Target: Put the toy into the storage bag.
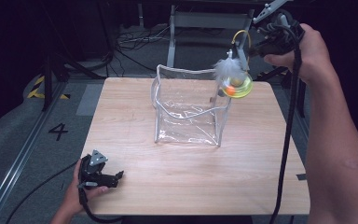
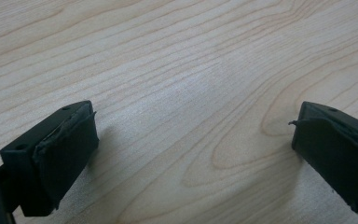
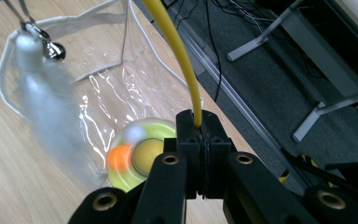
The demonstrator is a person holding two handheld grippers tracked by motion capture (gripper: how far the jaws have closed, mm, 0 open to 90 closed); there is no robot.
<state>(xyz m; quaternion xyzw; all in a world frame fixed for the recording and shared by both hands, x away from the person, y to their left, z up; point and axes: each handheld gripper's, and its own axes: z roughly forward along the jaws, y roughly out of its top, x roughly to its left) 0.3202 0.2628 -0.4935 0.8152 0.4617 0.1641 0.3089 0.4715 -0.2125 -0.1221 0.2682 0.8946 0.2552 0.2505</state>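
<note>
Aloft, the right gripper had its jaws clamped on the springy yellow wire of a light feathered cat toy; the left gripper rested wide open.

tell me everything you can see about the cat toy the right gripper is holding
The cat toy is a round, translucent yellow-green disc with an orange ball and a pale one in its track. A yellow wire arches up from it, carrying a white feather and a small silver bell. The right gripper is shut on the wire, holding the toy in the air by the far right corner of the clear bag.
</note>
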